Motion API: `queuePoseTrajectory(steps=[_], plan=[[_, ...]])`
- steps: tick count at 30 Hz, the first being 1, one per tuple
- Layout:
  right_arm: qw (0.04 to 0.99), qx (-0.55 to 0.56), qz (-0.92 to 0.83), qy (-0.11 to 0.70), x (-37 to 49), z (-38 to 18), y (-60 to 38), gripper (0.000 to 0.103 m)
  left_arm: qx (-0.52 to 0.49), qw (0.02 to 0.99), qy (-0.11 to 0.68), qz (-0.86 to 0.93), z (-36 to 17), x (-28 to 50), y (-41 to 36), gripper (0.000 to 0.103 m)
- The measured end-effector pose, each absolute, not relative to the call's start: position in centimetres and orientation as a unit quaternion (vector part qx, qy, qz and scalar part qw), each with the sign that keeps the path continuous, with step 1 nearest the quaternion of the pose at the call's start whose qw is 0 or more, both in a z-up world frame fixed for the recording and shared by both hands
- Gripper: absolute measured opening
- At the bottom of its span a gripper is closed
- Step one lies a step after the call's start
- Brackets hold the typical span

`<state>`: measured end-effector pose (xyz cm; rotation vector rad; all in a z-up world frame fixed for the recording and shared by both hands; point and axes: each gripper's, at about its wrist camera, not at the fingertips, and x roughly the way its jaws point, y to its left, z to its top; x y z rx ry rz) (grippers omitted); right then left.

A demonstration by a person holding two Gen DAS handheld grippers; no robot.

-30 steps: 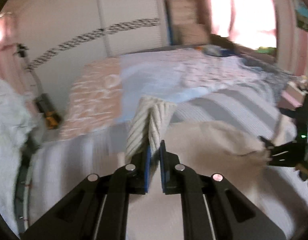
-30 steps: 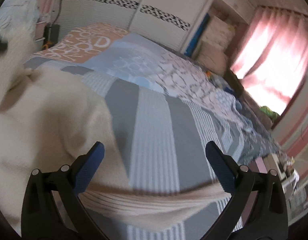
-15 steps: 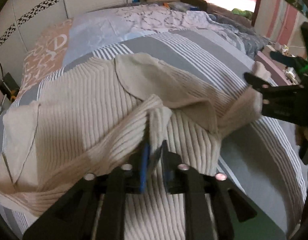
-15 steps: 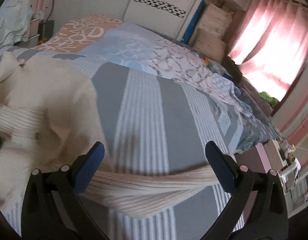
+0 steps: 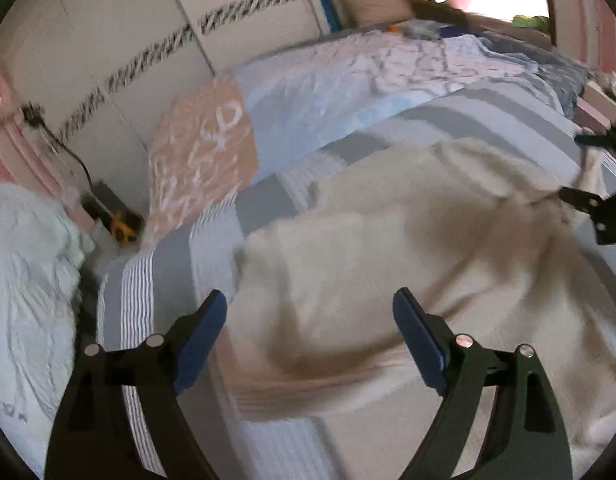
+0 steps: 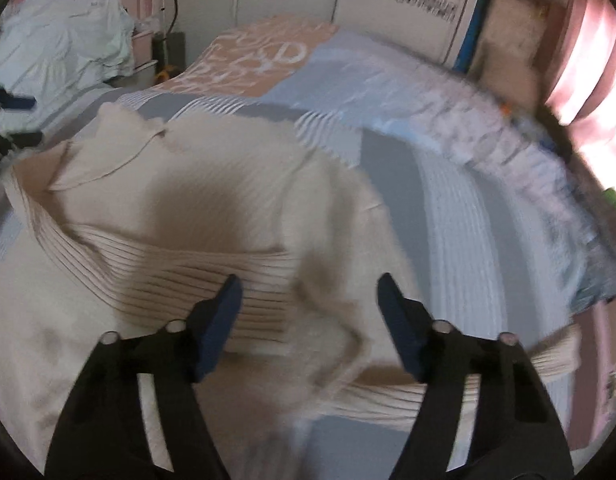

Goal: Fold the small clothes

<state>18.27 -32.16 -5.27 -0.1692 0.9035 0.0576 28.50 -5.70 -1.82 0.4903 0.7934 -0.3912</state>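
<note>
Released: ribbed sweater (image 5: 387, 248) (cream, rumpled)

sweater (image 5: 387, 248): ribbing smeared by motion blur, lower right cut by the frame edge
bed (image 6: 459, 216): far end blurred, clutter there unreadable

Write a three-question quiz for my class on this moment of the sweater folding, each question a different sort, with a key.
1. True or false: the left tongs are clamped on the sweater.
2. Which covers the bed under the sweater? A) striped grey cover B) plain red blanket C) bare mattress
3. Fill in: the right tongs are ____, holding nothing.

Key: 1 false, they are open above it; 2 A; 3 open.
</note>
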Motion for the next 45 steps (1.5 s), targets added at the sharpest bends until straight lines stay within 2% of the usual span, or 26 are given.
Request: queuePoseTrajectory(steps=[4,6,8,9,10,11,12,14,17,23,27,30,31,32,36,38,40,45], plan=[[0.882,-0.067,0.047,0.465,19.6,-6.9,-31.1,0.062,0.236,0.864,0.414,-0.166,-5.1,32.5,-1.3,0.085],[0.87,-0.055,0.062,0.487,20.0,-7.9,-30.7,0.05,0.226,0.855,0.428,-0.186,-6.6,32.1,-0.2,0.085],[0.866,-0.055,0.064,0.494,20.0,-8.5,-30.3,0.042,0.222,0.846,0.434,-0.216,-7.9,31.0,0.4,0.085],[0.867,-0.053,0.073,0.49,19.9,-8.3,-30.0,0.034,0.222,0.843,0.435,-0.226,-8.4,30.5,0.7,0.082],[0.867,-0.051,0.078,0.489,19.8,-8.1,-29.9,0.019,0.221,0.837,0.441,-0.238,-8.9,30.2,1.0,0.067],[0.869,-0.052,0.08,0.485,19.6,-7.9,-29.7,0.016,0.216,0.829,0.45,-0.252,-9.6,29.9,1.1,0.058],[0.871,-0.066,0.078,0.481,19.5,-7.6,-29.2,0.015,0.213,0.825,0.454,-0.26,-10.1,29.6,1.3,0.054],[0.877,-0.095,0.074,0.465,18.8,-7.1,-28.3,0.013,0.206,0.825,0.451,-0.27,-10.5,29.4,1.7,0.037],[0.897,-0.097,0.066,0.426,17.7,-5.1,-28.5,0.013,0.17,0.829,0.456,-0.275,-9.7,29.8,2.4,0.02],[0.94,-0.101,0.005,0.325,17.5,0.5,-30.5,0.013,0.107,0.861,0.432,-0.246,-7.5,31.6,3.8,0.016],[0.937,-0.116,-0.044,0.327,18.8,-1.3,-32.1,0.013,0.005,0.908,0.359,-0.217,-4.5,31.9,5.5,0.017],[0.904,-0.075,-0.036,0.419,20.9,-6.1,-35.3,0.016,0.045,0.924,0.34,-0.171,-4.9,31.8,3.2,0.033],[0.897,-0.068,-0.039,0.436,21.0,-7.0,-36.1,0.022,0.074,0.923,0.349,-0.146,-5.8,32.1,2.1,0.063],[0.89,-0.062,-0.043,0.449,20.7,-7.6,-37.0,0.032,0.086,0.917,0.361,-0.146,-6.4,32.4,1.5,0.075],[0.903,-0.037,-0.052,0.426,18.8,-5.3,-39.0,0.038,0.086,0.902,0.389,-0.168,-7.2,31.9,2.0,0.075],[0.909,-0.028,-0.056,0.412,18.1,-3.9,-39.5,0.044,0.089,0.905,0.383,-0.165,-6.3,31.4,3.1,0.081],[0.912,-0.02,-0.051,0.407,18.0,-3.4,-39.6,0.046,0.092,0.906,0.382,-0.157,-5.7,31.4,3.9,0.083],[0.904,-0.046,-0.049,0.422,18.7,-4.4,-37.4,0.047,0.083,0.883,0.43,-0.168,-6.4,34.2,4.3,0.083]])
